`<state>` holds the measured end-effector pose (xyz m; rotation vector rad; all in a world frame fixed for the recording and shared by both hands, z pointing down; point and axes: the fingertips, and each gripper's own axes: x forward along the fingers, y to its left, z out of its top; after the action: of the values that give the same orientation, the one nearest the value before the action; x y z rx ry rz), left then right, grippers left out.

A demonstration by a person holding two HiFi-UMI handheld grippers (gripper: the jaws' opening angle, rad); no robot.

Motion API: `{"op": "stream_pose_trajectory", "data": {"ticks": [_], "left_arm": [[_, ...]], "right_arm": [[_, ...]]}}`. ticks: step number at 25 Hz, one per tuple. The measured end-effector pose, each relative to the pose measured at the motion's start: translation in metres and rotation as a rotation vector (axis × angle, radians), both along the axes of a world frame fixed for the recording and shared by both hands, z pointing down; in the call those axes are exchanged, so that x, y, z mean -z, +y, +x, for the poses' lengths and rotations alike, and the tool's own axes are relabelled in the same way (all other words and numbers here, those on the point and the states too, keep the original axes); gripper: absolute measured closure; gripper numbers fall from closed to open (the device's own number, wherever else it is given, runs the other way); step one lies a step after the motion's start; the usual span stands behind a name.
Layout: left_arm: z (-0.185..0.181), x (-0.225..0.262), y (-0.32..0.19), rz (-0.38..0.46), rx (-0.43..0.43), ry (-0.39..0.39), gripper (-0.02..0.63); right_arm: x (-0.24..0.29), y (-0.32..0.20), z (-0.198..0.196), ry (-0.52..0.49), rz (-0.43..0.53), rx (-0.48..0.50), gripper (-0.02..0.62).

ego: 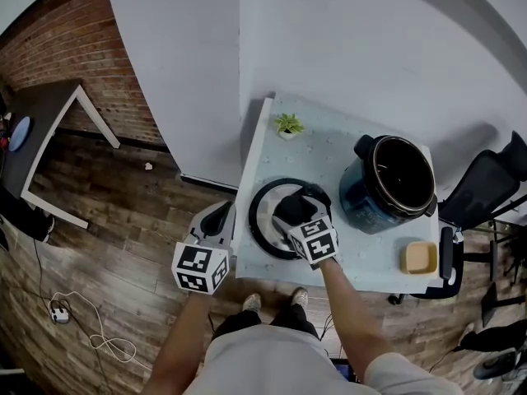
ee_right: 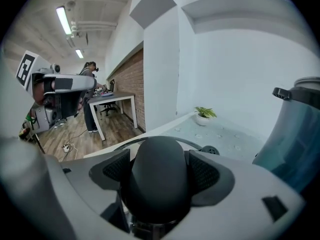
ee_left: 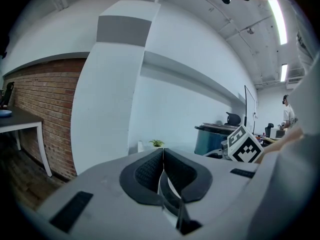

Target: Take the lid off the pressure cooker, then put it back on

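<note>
The dark blue pressure cooker (ego: 394, 183) stands open on the white table (ego: 329, 151), its pot bare; its side also shows in the right gripper view as the cooker (ee_right: 295, 134). The round black-rimmed lid (ego: 265, 220) is over the table left of the cooker. My right gripper (ego: 295, 212) is shut on the lid's black knob (ee_right: 159, 184), whose dome fills the space between the pads (ee_right: 204, 173). My left gripper (ego: 216, 220) hangs off the table's left edge, shut with nothing in it; its pads (ee_left: 150, 171) meet.
A small potted plant (ego: 288, 125) stands at the table's far left corner. A yellow dish (ego: 419, 257) sits near the front right corner. A black chair (ego: 486, 188) is right of the table. A white desk (ego: 58, 138) and floor cables (ego: 74, 323) lie left.
</note>
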<state>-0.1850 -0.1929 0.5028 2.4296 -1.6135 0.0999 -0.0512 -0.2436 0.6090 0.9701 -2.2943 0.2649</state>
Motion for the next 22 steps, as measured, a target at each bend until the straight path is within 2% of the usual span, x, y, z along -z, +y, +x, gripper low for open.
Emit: {"op": "stream_pose_trajectory", "data": {"ticks": [2, 3, 16, 22], "left_arm": [[0.0, 0.0, 0.001, -0.001, -0.002, 0.0, 0.592], [0.001, 0.0, 0.002, -0.002, -0.003, -0.001, 0.592], [0.0, 0.004, 0.008, 0.002, -0.01, -0.013, 0.592], [-0.003, 0.016, 0.003, 0.029, -0.01, -0.013, 0.592]], "right_arm": [[0.001, 0.0, 0.001, 0.006, 0.007, -0.002, 0.294], [0.0, 0.0, 0.001, 0.008, 0.01, -0.003, 0.307], [0.003, 0.001, 0.003, 0.008, 0.005, -0.017, 0.322], [0.043, 0.0, -0.003, -0.015, 0.045, 0.003, 0.322]]}}
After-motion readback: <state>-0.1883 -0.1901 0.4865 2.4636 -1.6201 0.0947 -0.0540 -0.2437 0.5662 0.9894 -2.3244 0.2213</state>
